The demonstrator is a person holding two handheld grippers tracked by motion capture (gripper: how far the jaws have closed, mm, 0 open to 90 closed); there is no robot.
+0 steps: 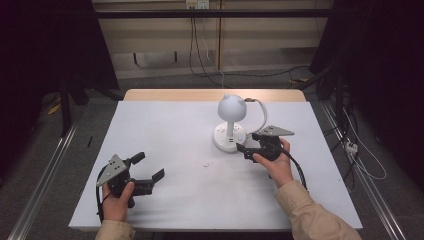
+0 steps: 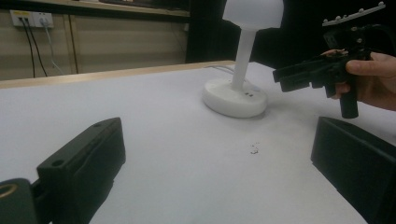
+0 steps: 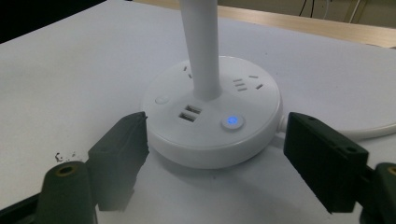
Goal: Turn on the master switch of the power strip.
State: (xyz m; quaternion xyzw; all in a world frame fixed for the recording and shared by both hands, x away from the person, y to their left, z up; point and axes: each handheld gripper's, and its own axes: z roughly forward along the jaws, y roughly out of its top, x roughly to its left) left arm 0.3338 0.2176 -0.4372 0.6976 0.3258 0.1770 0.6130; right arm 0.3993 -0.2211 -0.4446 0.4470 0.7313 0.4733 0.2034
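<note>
Lamp of white plastic with a round head, slim stem and round base [image 1: 229, 135] stands right of centre toward the far edge on the white surface [image 1: 175, 170]. On its base a small round button [image 3: 232, 122] glows blue beside two USB sockets [image 3: 189, 113]. Right gripper [image 1: 248, 144] hovers just beside the base, its fingers [image 3: 122, 149] spread wide either side of the rim; whether the left one touches it is unclear. Left gripper [image 1: 147, 167] rests well apart at the near left, fingers [image 2: 88, 158] wide apart, nothing between them.
</note>
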